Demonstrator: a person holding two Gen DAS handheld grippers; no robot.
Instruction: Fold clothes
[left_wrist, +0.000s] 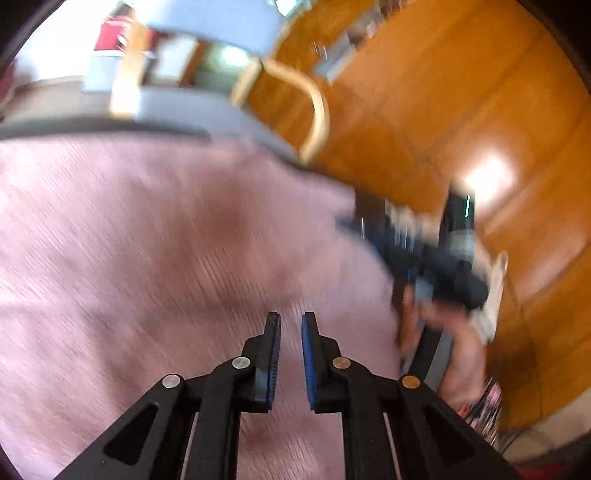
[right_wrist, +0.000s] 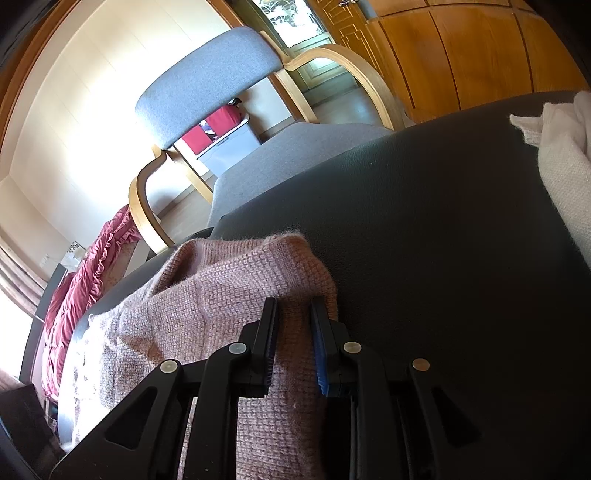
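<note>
A pink knit garment (left_wrist: 166, 240) lies spread over the surface and fills most of the blurred left wrist view. My left gripper (left_wrist: 291, 317) hovers over it with a narrow gap between its pads and nothing between them. At the garment's right edge a hand (left_wrist: 461, 332) holds my right gripper (left_wrist: 356, 221). In the right wrist view the right gripper (right_wrist: 293, 302) is shut on a bunched fold of the pink knit garment (right_wrist: 221, 295), which runs back between the fingers. The corner of the garment rests on the dark padded surface (right_wrist: 443, 221).
A white knit cloth (right_wrist: 561, 177) lies at the far right of the dark surface. Behind the surface stands a grey chair (right_wrist: 207, 85) with bent wooden arms. Red ruffled fabric (right_wrist: 81, 280) hangs at the left. Wooden cabinets (right_wrist: 480, 55) line the back.
</note>
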